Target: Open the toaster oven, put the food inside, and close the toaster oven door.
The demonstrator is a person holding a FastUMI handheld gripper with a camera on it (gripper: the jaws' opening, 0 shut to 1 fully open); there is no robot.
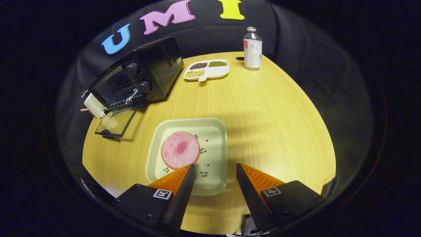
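Pink ham slice (180, 149); cream plate (215, 131), cherry print.

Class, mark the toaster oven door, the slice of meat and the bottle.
toaster oven door (115, 122), gripper view, middle of the opened glass panel
slice of meat (180, 149), gripper view, its centre
bottle (252, 51), gripper view, on its label

Lay on the table (263, 108): plate (217, 154) bearing ham slice (180, 150) just ahead of open tongs (215, 171); toaster oven (141, 74) far left, door (116, 121) down; divided dish (206, 69) and bottle (252, 49) beyond.

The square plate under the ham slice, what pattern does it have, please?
Cream with small cherry motifs, on the plate in the gripper view.
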